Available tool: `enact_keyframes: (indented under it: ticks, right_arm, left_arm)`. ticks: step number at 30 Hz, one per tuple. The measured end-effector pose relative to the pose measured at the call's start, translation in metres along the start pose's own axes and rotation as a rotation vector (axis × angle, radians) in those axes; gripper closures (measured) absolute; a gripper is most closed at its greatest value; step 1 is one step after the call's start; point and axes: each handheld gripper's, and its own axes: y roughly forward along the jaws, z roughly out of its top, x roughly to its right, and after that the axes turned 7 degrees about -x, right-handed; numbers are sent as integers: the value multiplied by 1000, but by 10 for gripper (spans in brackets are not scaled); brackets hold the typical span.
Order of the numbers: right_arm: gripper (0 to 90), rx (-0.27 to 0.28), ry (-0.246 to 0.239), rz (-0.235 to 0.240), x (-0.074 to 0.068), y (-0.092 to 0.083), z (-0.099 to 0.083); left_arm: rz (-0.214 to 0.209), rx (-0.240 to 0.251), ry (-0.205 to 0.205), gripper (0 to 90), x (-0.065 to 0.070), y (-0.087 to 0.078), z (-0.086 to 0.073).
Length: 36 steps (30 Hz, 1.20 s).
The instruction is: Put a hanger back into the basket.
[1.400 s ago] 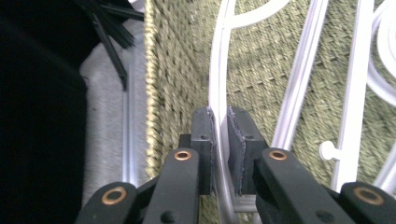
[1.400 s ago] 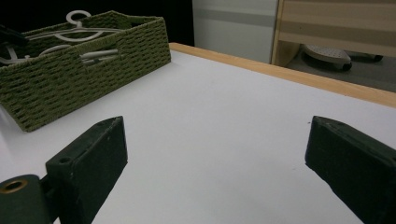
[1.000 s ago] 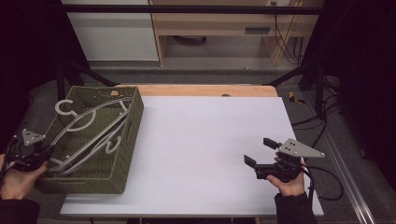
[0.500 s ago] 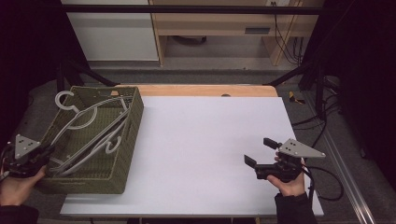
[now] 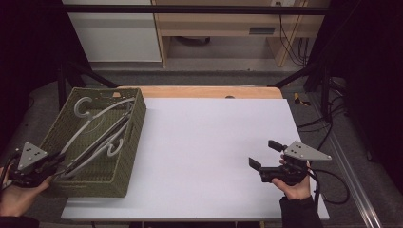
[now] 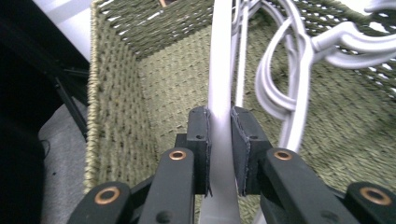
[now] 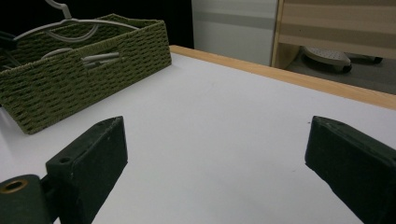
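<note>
At the lower left of the high view, the left gripper sits at the near end of a green woven basket. White hangers lie in the basket, some poking up over its rim. In the left gripper view, the black pads stand on both sides of one hanger's flat white arm. The jaws have just been opening a little. The pads look as if they sit right against the arm, but I cannot tell if they are squeezing it or letting go.

At the lower right of the high view, the right gripper rests low over the white table, well apart from the basket. Its jaws are spread wide with nothing between them. In the right gripper view, the basket is at the upper left, far off.

I think the step now is taking one hanger out of the basket. The hangers look tangled, so the next move needs care. The left gripper should hold the arm tight first. Then it should lift slowly, so the hook slips free of the other hangers and the basket does not come up too. The right gripper could hold the basket down if it does.
</note>
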Motion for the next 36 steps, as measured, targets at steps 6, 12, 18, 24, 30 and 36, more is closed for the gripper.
enact_keyframes:
  ticks: [6,12,18,24,30,36]
  right_arm:
    - [59,0,-1,-1,0,0,0]
    - [59,-2,-2,1,-1,0,0]
    - [59,5,0,1,-1,-2,1]
    - [59,7,0,-1,0,-2,1]
    - [58,10,1,-3,0,-3,1]
    - [56,21,1,-4,0,-4,2]
  left_arm:
    - [-95,-91,15,776,-1,3,2]
    - [-170,-154,20,754,2,4,7]
    - [-210,-169,-2,716,7,6,13]
    - [-200,-152,7,648,15,5,20]
    - [-178,29,-71,540,24,-12,35]
    - [-224,168,-80,427,49,-22,56]
